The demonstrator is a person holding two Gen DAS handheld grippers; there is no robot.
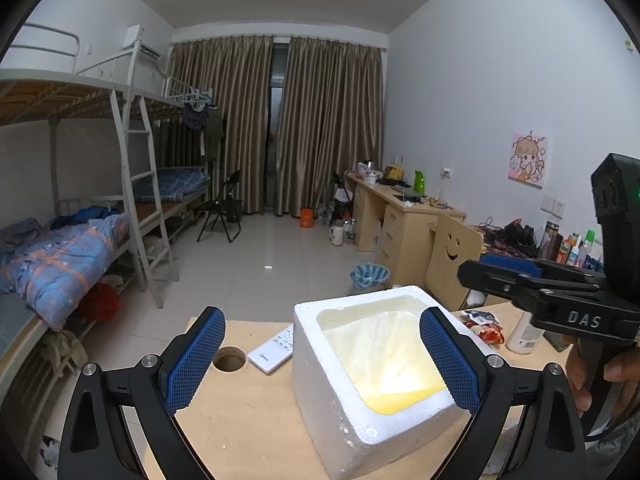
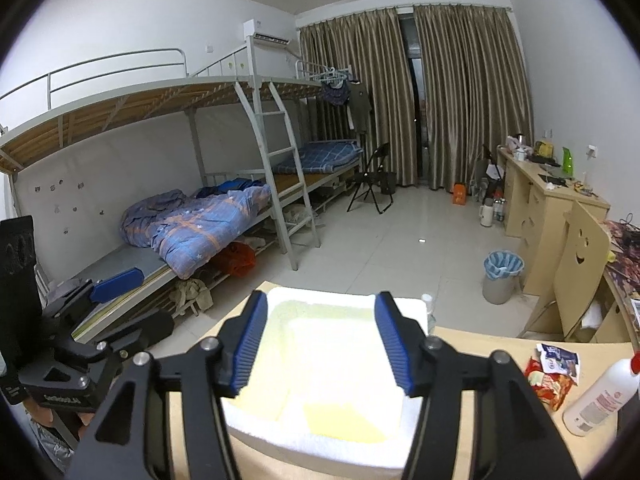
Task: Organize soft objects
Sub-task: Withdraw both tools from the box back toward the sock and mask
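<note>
A white foam box (image 1: pixel 340 392) stands on the wooden table (image 1: pixel 248 424). A yellow soft object (image 1: pixel 404 396) lies at its bottom; it also shows in the right wrist view (image 2: pixel 340 420). My left gripper (image 1: pixel 320 360) is open and empty, its right finger over the box's right rim. My right gripper (image 2: pixel 320 344) is open and empty, hovering over the box (image 2: pixel 408 308). The right gripper also shows at the right edge of the left wrist view (image 1: pixel 480 272).
A white remote (image 1: pixel 272 350) and a round hole (image 1: pixel 229 358) are on the table left of the box. Snack wrappers (image 2: pixel 550 376) and a white bottle (image 2: pixel 600 396) lie to the right. Bunk beds, desks, a bin (image 2: pixel 502 276) and a chair stand beyond.
</note>
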